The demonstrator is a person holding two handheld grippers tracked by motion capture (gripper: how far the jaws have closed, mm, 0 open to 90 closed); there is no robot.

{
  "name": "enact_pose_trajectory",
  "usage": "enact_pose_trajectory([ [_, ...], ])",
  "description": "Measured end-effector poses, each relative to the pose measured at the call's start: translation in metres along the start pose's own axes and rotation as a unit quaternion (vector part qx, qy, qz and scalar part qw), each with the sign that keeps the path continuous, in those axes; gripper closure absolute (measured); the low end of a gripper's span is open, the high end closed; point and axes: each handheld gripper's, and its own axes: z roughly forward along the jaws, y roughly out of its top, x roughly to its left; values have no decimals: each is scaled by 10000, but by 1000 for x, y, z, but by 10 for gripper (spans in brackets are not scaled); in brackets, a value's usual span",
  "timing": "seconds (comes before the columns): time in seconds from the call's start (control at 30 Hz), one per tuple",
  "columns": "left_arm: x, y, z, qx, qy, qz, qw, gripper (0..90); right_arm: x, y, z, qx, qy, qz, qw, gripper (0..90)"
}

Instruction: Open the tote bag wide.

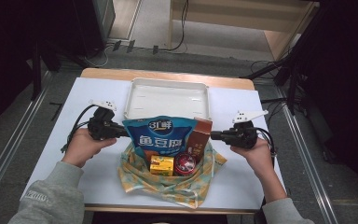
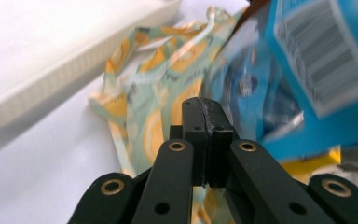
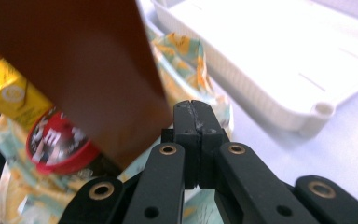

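Cloth (image 1: 168, 184) edges pinched by my closed left gripper (image 1: 121, 131) and right gripper (image 1: 214, 136); I'd lift evenly so snacks stay put.

**Both of your grippers are closed, facing each other**

You are reaching in with both forearms from the near edge, grey sleeves covering them down to the wrists. Your left hand (image 1: 83, 145) is wrapping around the body of the left gripper (image 1: 121, 131), which is pointing level and inward toward your right side. Your right hand (image 1: 256, 151) is gripping the right gripper (image 1: 213, 135), which is pointing level and inward the opposite way, so the two tips are facing one another, well apart. In each gripper view the two black jaws are pressing flat together. A cable is looping back from each gripper past your wrist.
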Motion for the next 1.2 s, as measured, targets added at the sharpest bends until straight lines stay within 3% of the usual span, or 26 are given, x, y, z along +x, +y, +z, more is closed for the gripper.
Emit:
enact_pose_trajectory([
  [0.1, 1, 8, 6, -129, -94, 5, 9999, 900, -2, 10, 4, -64, 37, -21, 10000, 900],
  [0.3, 2, 7, 26, -13, -95, 121, 9999, 888, -3, 18, 21, -143, 168, -110, 9997, 900],
  [0.47, 6, 1, 41, 178, -116, 128, 9997, 891, -6, 12, 31, -111, 277, -39, 9995, 900],
  [0.73, 18, -10, 52, 227, -168, -92, 9996, 893, -12, -4, 46, 28, 235, 47, 9997, 900],
  [0.9, 21, -15, 57, 286, -110, -101, 9995, 895, -14, -13, 55, 124, 181, 47, 9997, 900],
  [1.2, 29, -24, 70, 427, -116, -214, 9988, 895, -15, -24, 63, 149, 308, 73, 9994, 900],
])
